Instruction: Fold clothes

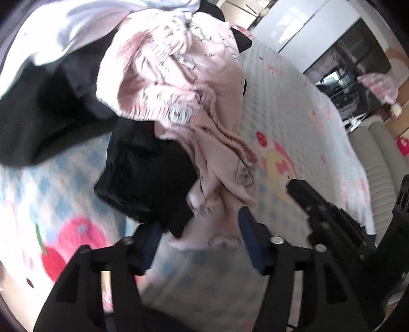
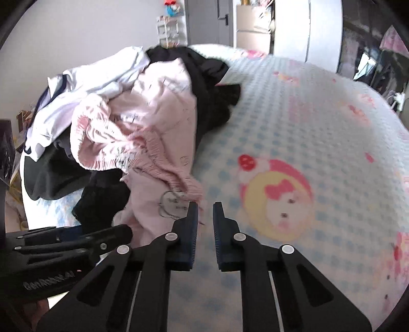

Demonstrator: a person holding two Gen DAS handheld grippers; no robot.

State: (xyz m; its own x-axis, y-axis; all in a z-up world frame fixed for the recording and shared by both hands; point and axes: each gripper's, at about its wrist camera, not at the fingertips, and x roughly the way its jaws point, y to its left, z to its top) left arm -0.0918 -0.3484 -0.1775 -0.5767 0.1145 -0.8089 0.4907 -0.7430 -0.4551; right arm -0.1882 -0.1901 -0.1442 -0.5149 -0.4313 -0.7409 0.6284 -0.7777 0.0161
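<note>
A heap of clothes lies on a bedspread [image 2: 319, 109] with blue checks and cartoon prints. On top is a pink printed garment [image 1: 179, 76] [image 2: 153, 122] with a gathered waistband. A black garment [image 1: 148, 173] [image 2: 102, 199] lies under it, and a white one [image 1: 64, 33] [image 2: 84, 86] behind. My left gripper [image 1: 199, 222] [image 2: 120, 231] is open, its jaws wide around the pink garment's lower end, and black cloth covers its left fingertip. My right gripper [image 2: 205, 206] [image 1: 294, 185] hovers over bare bedspread just right of the pink hem. Its jaws stand almost together with nothing visibly between them.
A dark grey garment [image 1: 38, 115] spreads at the heap's left. Beyond the bed stand a white cabinet [image 1: 306, 23], dark shelving [image 1: 352, 58] and a grey ribbed cushion [image 1: 378, 158]. A grey door [image 2: 212, 20] is at the back. Bare bedspread stretches to the right.
</note>
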